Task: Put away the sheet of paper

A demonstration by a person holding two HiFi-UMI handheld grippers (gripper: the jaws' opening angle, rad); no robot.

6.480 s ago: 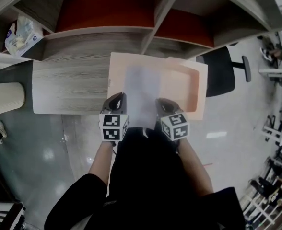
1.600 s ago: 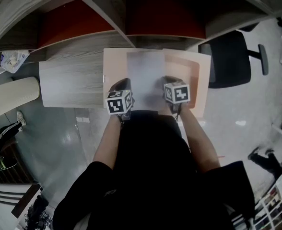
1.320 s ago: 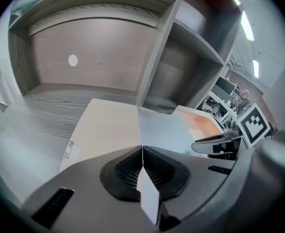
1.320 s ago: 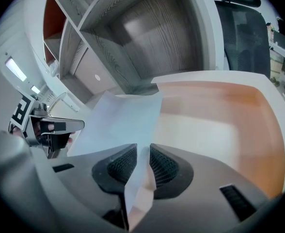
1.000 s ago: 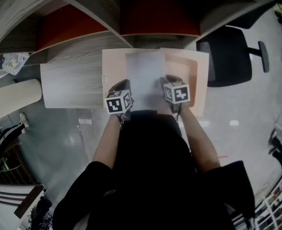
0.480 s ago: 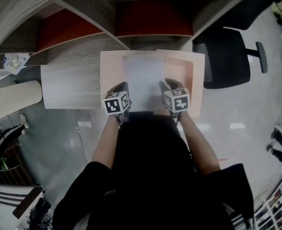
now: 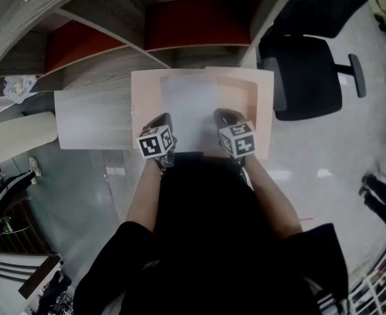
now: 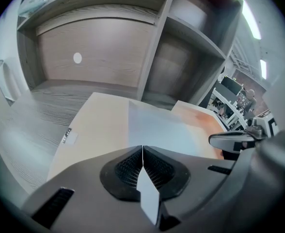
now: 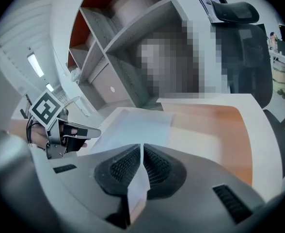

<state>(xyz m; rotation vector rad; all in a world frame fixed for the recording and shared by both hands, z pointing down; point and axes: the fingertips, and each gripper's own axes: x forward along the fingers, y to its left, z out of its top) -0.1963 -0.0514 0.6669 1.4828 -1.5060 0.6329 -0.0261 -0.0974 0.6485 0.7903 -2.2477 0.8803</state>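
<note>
A white sheet of paper (image 7: pixel 188 107) lies over an open peach-and-orange folder (image 7: pixel 249 97) on the desk. My left gripper (image 7: pixel 163 121) is shut on the sheet's near left edge; in the left gripper view the paper (image 8: pixel 166 127) runs out from between the closed pads (image 8: pixel 142 148). My right gripper (image 7: pixel 220 117) holds the near right edge. Its jaws have just been closing, and the paper (image 9: pixel 133 125) is pinched between them (image 9: pixel 142 146). The folder's orange inner side (image 9: pixel 215 125) shows to the right of the sheet.
The wooden desk (image 7: pixel 91 117) extends to the left under cubby shelves (image 7: pixel 193 25). A black office chair (image 7: pixel 308 71) stands right of the folder. A plastic bag (image 7: pixel 16 84) sits on the far left shelf, with a cream cylinder (image 7: pixel 16 133) below it.
The right gripper has drawn slightly back toward the person along the paper's near edge. The left gripper keeps its hold. The head view has shifted, so the folder sits further left.
</note>
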